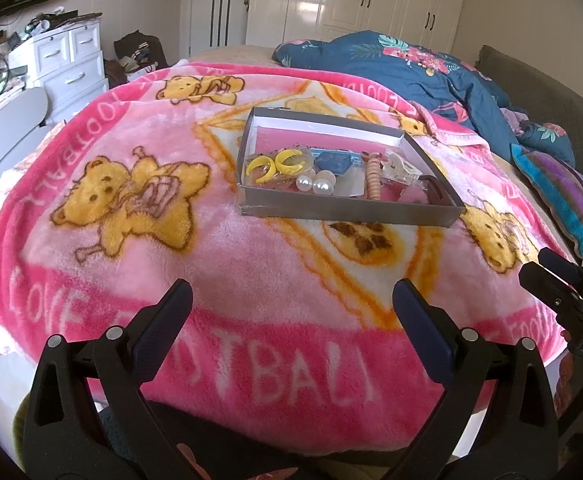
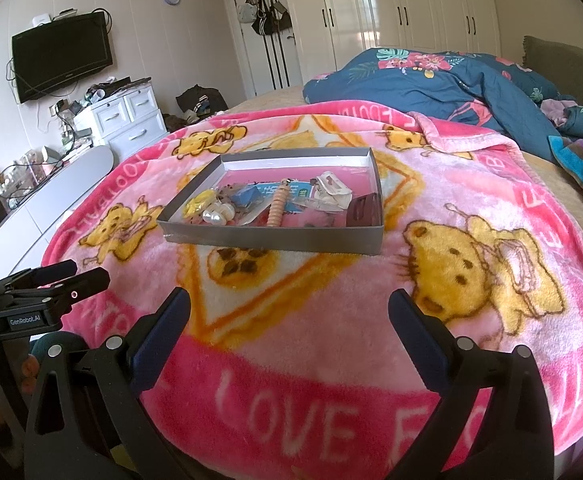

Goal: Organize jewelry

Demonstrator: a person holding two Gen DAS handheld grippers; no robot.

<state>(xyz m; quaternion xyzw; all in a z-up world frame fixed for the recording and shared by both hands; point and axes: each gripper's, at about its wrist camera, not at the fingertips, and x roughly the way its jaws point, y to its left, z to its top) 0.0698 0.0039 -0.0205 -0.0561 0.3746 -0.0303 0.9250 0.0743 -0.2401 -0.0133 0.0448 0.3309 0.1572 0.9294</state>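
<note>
A shallow grey cardboard tray (image 1: 347, 212) (image 2: 275, 240) sits on a pink teddy-bear blanket. It holds yellow hoop earrings (image 1: 277, 163) (image 2: 196, 204), white pearl earrings (image 1: 314, 183) (image 2: 217, 214), a blue packet (image 1: 333, 160) (image 2: 247, 196), a pink beaded strand (image 1: 372, 178) (image 2: 277, 208), a white piece (image 1: 401, 164) (image 2: 333, 192) and a dark clip (image 1: 435, 192) (image 2: 365, 208). My left gripper (image 1: 291, 304) is open and empty, short of the tray. My right gripper (image 2: 289, 306) is open and empty, also short of it.
The pink blanket (image 1: 171, 264) (image 2: 471, 208) covers the bed. A blue floral duvet (image 1: 411, 68) (image 2: 431, 80) lies at the back right. A white drawer unit (image 1: 71, 64) (image 2: 127, 120) stands left of the bed. The other gripper shows at each view's edge (image 1: 563, 292) (image 2: 51, 280).
</note>
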